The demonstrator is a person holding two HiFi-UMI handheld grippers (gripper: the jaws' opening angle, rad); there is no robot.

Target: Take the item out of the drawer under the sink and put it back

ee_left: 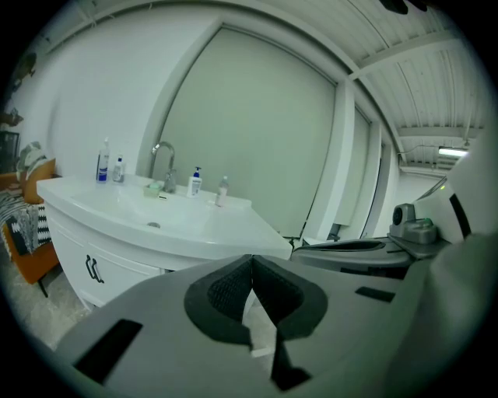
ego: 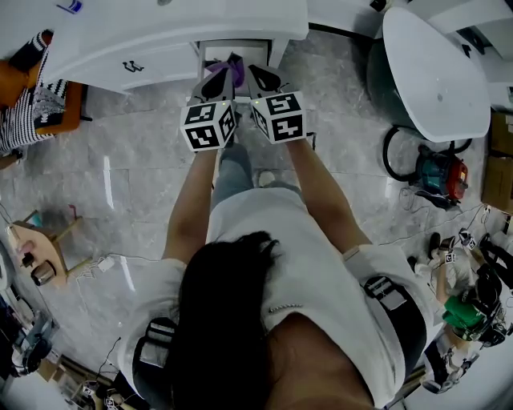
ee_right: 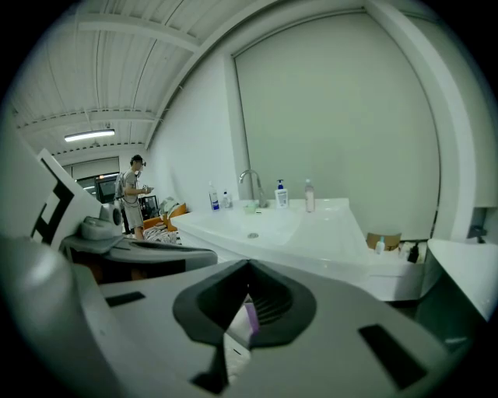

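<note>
While your left gripper (ego: 215, 80) and right gripper (ego: 260, 78) sit side by side, each has its jaws pinched tight on the purple-and-white packet (ego: 232, 67), held at the open drawer (ego: 210, 50) under the sink (ego: 200, 24).

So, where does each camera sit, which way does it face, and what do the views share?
Head view: on the person's head, facing steeply down; shows hair, shirt, both arms, the left gripper and right gripper holding the purple item at the open drawer.
Left gripper view: on that gripper, along jaws closed on the item's pale part, toward the sink.
Right gripper view: on that gripper, along jaws closed on the item; sink ahead.
Shared: both gripper views show the faucet and the other gripper.
</note>
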